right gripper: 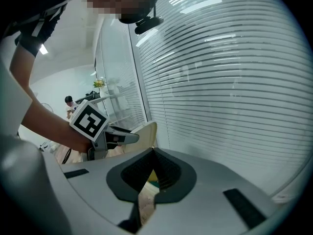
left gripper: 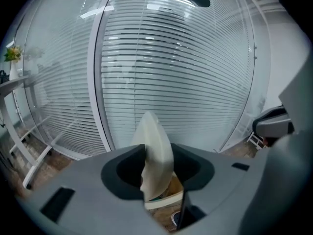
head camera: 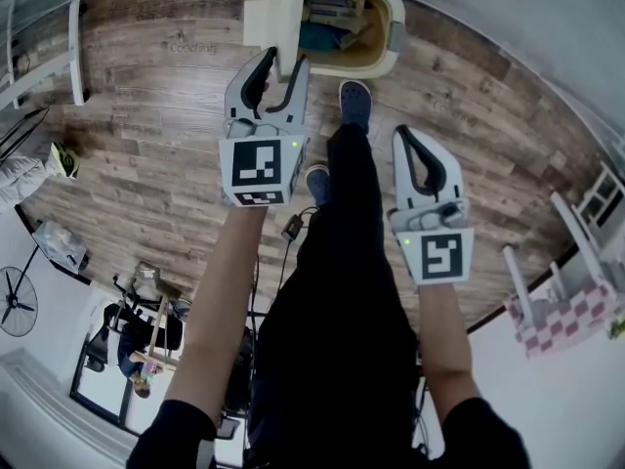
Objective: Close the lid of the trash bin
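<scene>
A cream trash bin (head camera: pixel 389 55) stands on the wood floor at the top of the head view, with rubbish inside. Its lid (head camera: pixel 278 13) stands upright at the bin's left end. My left gripper (head camera: pixel 281 66) reaches the lid's near edge. In the left gripper view the cream lid (left gripper: pixel 155 151) stands edge-on between the jaws, close against the left pad with a gap on the right, so the gripper is open around it. My right gripper (head camera: pixel 408 137) hangs lower right, apart from the bin, shut on nothing. The right gripper view shows its tips (right gripper: pixel 152 153) meeting, and the lid (right gripper: pixel 145 130) beyond.
The person's blue shoes (head camera: pixel 354 101) stand just before the bin. A glass wall with blinds (left gripper: pixel 171 58) rises behind it. A white rack (head camera: pixel 44 66) is at the left, a pink checked stool (head camera: pixel 566 311) at the right, a fan (head camera: pixel 18 301) lower left.
</scene>
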`<state>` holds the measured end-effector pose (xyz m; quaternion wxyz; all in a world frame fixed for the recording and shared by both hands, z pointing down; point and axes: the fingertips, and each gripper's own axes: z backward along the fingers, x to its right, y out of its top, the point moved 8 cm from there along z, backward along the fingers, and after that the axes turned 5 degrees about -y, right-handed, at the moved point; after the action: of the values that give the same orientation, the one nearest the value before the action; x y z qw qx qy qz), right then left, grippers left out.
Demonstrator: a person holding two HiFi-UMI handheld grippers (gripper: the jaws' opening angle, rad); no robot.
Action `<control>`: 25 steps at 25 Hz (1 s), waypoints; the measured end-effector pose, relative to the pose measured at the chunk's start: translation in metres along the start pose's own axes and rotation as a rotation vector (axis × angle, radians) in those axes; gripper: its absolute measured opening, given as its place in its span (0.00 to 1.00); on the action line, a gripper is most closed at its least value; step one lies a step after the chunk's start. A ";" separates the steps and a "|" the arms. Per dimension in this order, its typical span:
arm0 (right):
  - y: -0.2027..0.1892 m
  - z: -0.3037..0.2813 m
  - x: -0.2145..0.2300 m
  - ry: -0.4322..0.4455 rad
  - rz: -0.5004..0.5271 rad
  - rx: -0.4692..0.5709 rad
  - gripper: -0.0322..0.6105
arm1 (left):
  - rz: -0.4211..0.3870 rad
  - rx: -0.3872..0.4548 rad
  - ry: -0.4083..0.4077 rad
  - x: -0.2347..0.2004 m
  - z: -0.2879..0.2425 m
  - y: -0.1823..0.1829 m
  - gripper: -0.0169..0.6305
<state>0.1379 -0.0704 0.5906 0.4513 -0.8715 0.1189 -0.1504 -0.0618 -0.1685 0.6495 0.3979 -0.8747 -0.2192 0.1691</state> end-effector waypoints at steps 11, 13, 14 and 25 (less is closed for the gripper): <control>-0.008 -0.001 0.007 -0.038 -0.041 -0.005 0.06 | -0.041 0.006 -0.072 0.023 -0.016 -0.004 0.31; -0.010 -0.001 0.006 -0.038 -0.048 -0.015 0.06 | -0.036 0.016 -0.092 0.027 -0.020 -0.005 0.32; -0.012 -0.001 0.006 -0.037 -0.051 -0.020 0.06 | -0.035 0.020 -0.102 0.030 -0.021 -0.005 0.32; -0.025 -0.002 0.016 -0.066 -0.074 -0.044 0.06 | 0.014 -0.033 -0.248 0.057 -0.056 -0.027 0.33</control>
<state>0.1540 -0.0628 0.6146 0.4298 -0.8896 0.0749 -0.1354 0.0058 -0.1582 0.6990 0.3523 -0.8548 -0.2635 0.2752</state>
